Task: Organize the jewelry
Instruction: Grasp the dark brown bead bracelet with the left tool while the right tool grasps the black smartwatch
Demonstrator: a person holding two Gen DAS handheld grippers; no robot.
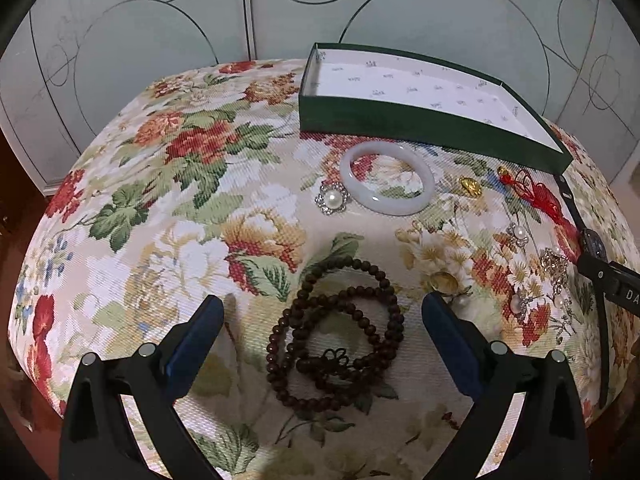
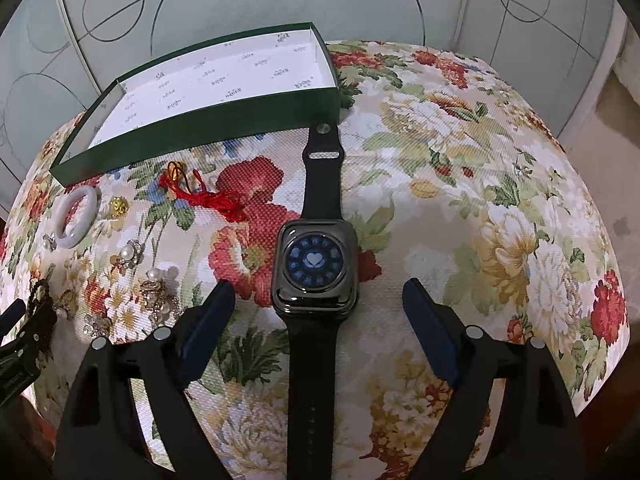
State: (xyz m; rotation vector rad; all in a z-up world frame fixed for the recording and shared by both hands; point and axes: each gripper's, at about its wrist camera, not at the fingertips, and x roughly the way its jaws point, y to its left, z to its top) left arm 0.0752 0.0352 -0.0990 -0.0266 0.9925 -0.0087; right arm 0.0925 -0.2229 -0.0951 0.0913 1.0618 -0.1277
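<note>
My left gripper (image 1: pixel 322 312) is open, its jaws on either side of a coiled dark brown bead string (image 1: pixel 336 334) lying on the floral cloth. My right gripper (image 2: pixel 318 294) is open, astride a black smartwatch (image 2: pixel 316 266) lying face down with its strap running away from me. A shallow green box (image 1: pixel 420 124) with white lining stands empty at the back; it also shows in the right wrist view (image 2: pixel 192 136). A white jade bangle (image 1: pixel 387 178), a pearl brooch (image 1: pixel 332 199), a gold charm (image 1: pixel 470 185) and a red cord tassel (image 1: pixel 540 194) lie before it.
Pearl and rhinestone earrings (image 1: pixel 556 276) lie at the right of the beads, also seen left of the right gripper (image 2: pixel 156 288). The round floral-covered table (image 1: pixel 160 184) drops off at its edges. A frosted glass panel wall (image 1: pixel 160 20) stands behind.
</note>
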